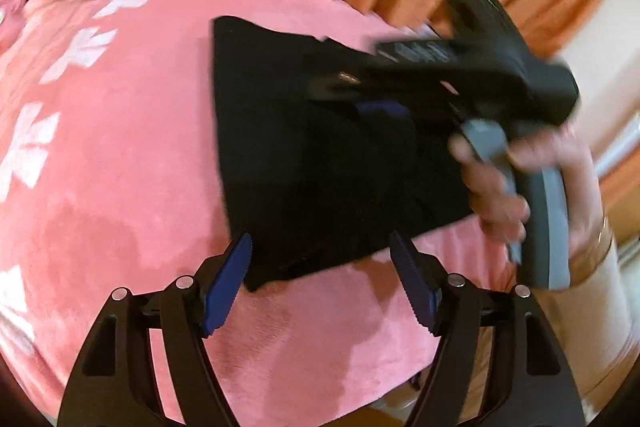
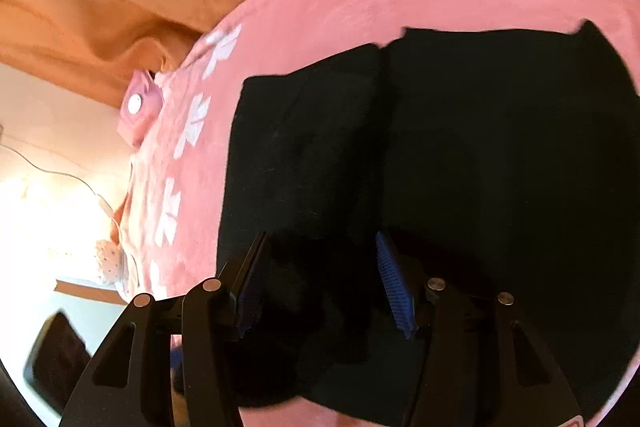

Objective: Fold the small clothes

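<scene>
Pink blanket (image 1: 120,155): spread flat. Black garment (image 1: 312,163): folded, lying on blanket. Right gripper (image 2: 320,283): over garment, jaws apart, nothing pinched. Left gripper (image 1: 320,267): at garment's near edge, jaws apart, empty.

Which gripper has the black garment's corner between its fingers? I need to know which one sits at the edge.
The left gripper: the black garment's near corner lies between its open fingers. The right gripper hovers over the cloth's middle instead.

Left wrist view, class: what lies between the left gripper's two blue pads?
The black garment's near corner lies between the open left gripper's pads, on the pink blanket.
</scene>
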Motion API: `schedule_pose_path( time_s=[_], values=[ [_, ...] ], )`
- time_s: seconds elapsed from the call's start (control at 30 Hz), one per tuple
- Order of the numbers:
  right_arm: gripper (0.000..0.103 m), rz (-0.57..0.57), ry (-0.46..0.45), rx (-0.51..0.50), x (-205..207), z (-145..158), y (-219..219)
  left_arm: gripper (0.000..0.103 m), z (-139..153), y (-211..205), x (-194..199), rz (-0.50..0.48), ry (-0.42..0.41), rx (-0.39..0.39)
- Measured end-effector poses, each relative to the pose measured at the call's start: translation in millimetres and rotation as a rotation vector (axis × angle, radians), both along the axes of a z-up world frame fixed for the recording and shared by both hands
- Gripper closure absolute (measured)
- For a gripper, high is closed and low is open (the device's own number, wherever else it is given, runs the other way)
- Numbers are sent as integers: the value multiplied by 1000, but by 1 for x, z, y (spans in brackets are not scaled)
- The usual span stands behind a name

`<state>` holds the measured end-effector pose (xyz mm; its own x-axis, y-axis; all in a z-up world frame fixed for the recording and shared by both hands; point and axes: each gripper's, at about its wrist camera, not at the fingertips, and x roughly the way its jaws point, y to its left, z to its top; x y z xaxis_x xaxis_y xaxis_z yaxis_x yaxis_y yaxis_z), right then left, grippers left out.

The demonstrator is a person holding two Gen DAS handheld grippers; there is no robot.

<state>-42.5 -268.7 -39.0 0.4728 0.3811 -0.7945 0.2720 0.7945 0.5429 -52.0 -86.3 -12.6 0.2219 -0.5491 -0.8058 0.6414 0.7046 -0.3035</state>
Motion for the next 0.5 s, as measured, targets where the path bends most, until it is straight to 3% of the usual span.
schedule_pose_path(
  time_s=[0.1, 0.23, 0.3, 0.33, 0.37, 0.4, 0.47, 0.5],
  values=[
    [48, 18, -12, -27, 4, -2, 9, 34, 2, -13, -7, -35, -79, 19],
    [50, 5, -31, 15, 4, -6, 2, 37, 6, -31, -11, -48, -210, 24],
    [61, 9, -50, 15, 5, -6, -1, 57, 6, -43, -13, -77, -242, 26],
    [78, 19, -61, 10, 7, -6, -1, 74, 4, -49, -13, -96, -228, 20],
    [94, 26, -74, 4, 7, -5, -1, 84, 1, -58, -11, -111, -205, 21],
    [94, 29, -90, -7, 7, -2, -2, 97, 1, -62, -10, -118, -191, 15],
    [95, 29, -153, -27, 3, 15, -4, 97, 8, -73, -10, -116, -193, -30],
    [95, 41, -212, -35, -2, 33, -5, 97, 18, -78, -11, -119, -187, -90]
  ],
)
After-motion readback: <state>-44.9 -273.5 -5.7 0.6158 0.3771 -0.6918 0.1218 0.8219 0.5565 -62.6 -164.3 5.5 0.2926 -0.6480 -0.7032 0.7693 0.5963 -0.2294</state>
